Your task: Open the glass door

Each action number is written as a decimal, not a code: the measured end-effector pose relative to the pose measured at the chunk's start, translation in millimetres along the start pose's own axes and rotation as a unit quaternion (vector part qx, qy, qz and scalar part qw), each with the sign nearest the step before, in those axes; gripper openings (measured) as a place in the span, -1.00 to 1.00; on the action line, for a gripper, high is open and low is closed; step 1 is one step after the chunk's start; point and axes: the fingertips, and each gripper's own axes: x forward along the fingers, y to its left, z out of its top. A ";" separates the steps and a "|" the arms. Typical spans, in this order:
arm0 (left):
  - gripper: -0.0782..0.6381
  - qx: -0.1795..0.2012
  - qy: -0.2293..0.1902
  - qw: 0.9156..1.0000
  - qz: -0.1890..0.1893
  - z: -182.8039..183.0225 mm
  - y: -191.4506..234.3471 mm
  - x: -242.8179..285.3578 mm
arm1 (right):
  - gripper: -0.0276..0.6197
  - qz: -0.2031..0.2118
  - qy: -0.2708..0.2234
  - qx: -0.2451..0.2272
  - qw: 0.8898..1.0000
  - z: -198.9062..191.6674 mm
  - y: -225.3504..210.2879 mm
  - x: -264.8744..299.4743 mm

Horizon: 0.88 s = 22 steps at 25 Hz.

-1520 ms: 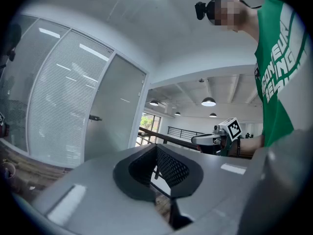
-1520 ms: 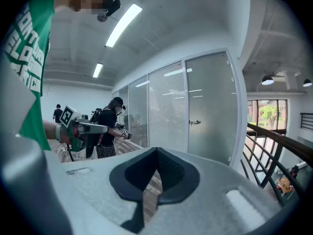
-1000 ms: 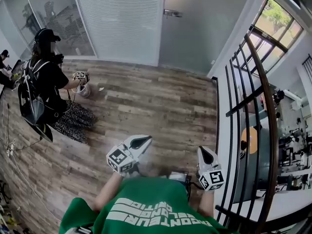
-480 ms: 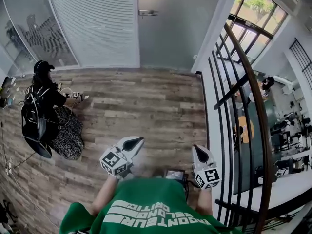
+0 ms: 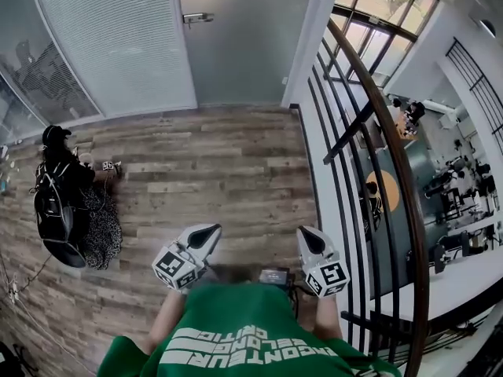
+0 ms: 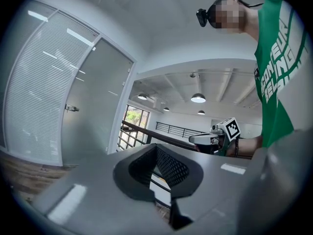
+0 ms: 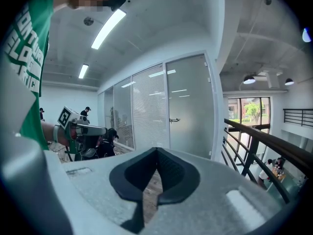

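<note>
glass door (image 5: 236, 45): frosted leaf in the far wall, closed, well apart from both grippers across a stretch of wooden floor (image 5: 220, 171); flanked on the left of the head view by a glazed panel with blinds (image 5: 118, 45), on the right by a white post and a dark railing (image 5: 369, 132). handle (image 5: 197, 18): small metal lever near the leaf's left edge, seen also in the right gripper view (image 7: 173, 120). handling, as judged: leaf likely heavy and rigid, swinging on hinges rather than flexing; glass face smooth and slippery with no purchase, and prone to damage if struck by a hard jaw; best taken at the lever alone, near its free end, pressed down before the leaf is swung; lever likely slick metal, so a firm clamp across it preferable to a push from one side. left gripper (image 5: 206, 232): held low in front of the green shirt, jaws clenched together, nothing between them. right gripper (image 5: 308, 238): beside it, near the railing, jaws likewise clenched on nothing. also present: person crouched with a backpack (image 5: 67, 203) at the left, clear of the path to the door.
</note>
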 end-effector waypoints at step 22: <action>-0.74 -0.006 -0.026 0.999 -0.036 44.9 120.1 120.8 | -0.94 -0.041 0.013 -0.015 0.999 43.2 -92.9 108.8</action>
